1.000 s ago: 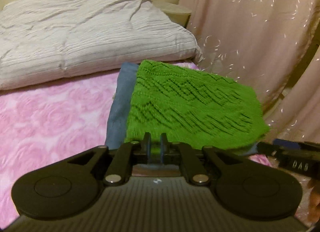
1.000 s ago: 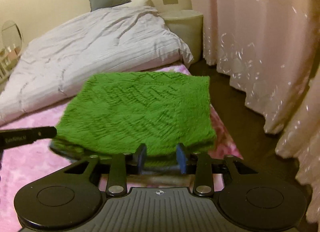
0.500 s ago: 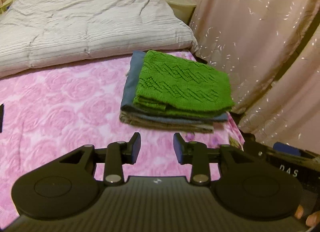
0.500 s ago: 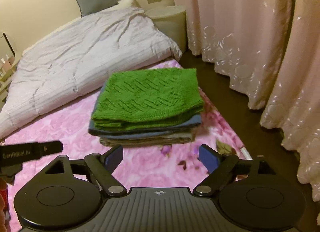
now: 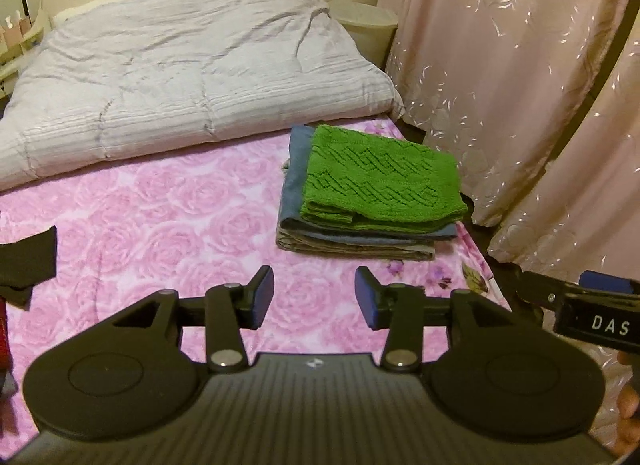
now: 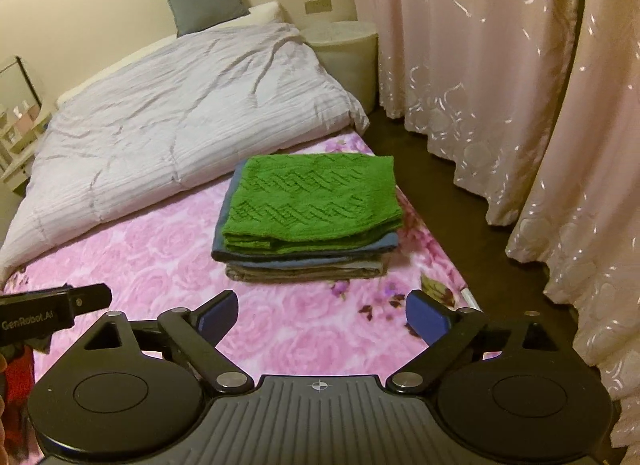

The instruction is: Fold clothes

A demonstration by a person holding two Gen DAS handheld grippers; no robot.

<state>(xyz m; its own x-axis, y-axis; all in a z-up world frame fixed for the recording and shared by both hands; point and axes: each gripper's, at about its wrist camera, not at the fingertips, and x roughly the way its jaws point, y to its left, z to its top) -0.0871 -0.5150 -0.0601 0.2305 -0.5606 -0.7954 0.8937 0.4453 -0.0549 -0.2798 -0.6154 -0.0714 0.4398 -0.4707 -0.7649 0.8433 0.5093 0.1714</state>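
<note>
Now both tongs, left and right, have just opened, empty, backed off the green knit.

I see open pink blanket btwn my grippers and the folded stack, nothing on it. Grey duvet blocks behind the stack, curtains crowd the right, dark cloth sits far left.

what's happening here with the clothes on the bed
A person holds a tool in each hand. A folded green knit tops a neat stack of folded clothes on the pink floral blanket. The left tool and right tool have just been opening, with nothing between the jaws, short of the stack.
</note>
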